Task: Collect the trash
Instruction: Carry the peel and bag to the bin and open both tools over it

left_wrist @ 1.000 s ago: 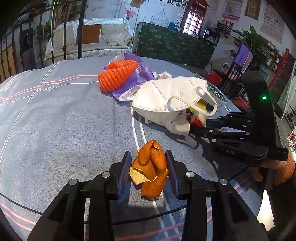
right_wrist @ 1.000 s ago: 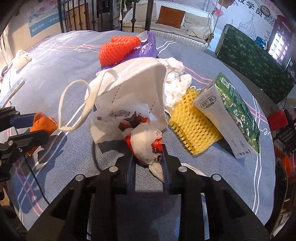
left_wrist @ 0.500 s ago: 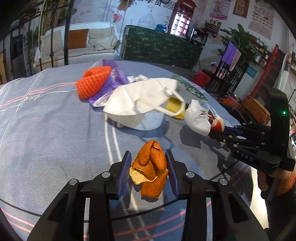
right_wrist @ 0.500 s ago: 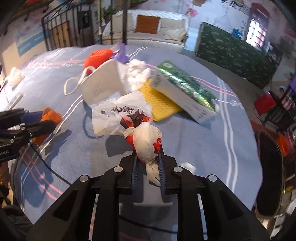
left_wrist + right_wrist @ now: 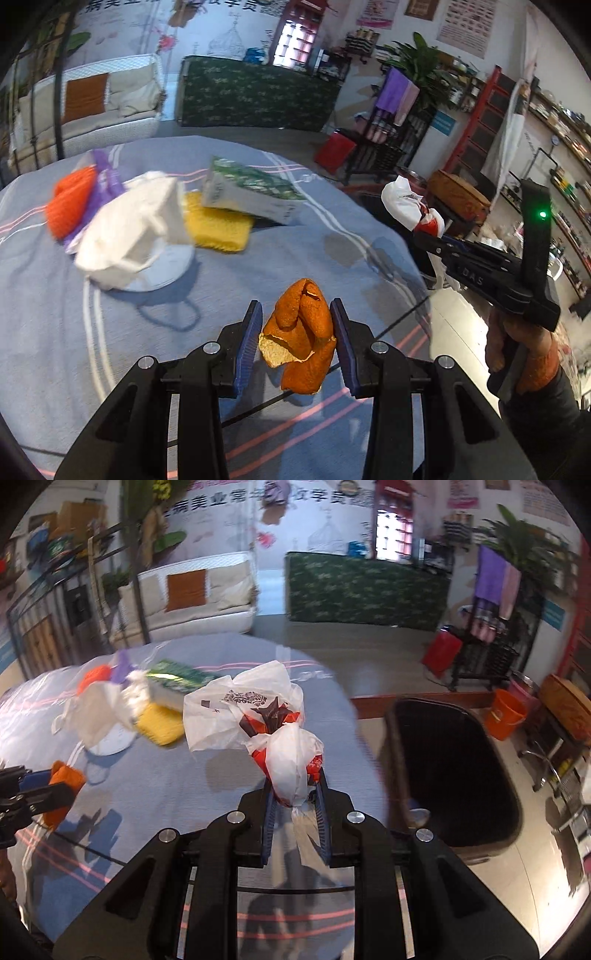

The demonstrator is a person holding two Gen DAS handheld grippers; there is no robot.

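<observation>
Surface: round bench (image 5: 55, 332) under grey-blue striped cloth, in a shop-like room.
Left gripper (image 5: 295, 332): closed on orange peel (image 5: 301, 336), above bench.
Right gripper (image 5: 295, 805): clamped on knotted plastic bag (image 5: 284, 753), beside the black bin (image 5: 454, 771).
Progress: neither item binned yet.
Remaining: face mask (image 5: 133, 236), carton (image 5: 251, 188), yellow foam net (image 5: 216, 225), orange foam net (image 5: 68, 206).

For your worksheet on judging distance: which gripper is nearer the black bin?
Right. The right gripper, holding the plastic bag, is at the table edge beside the bin. The left gripper, holding orange peel, sits farther back over the table.
</observation>
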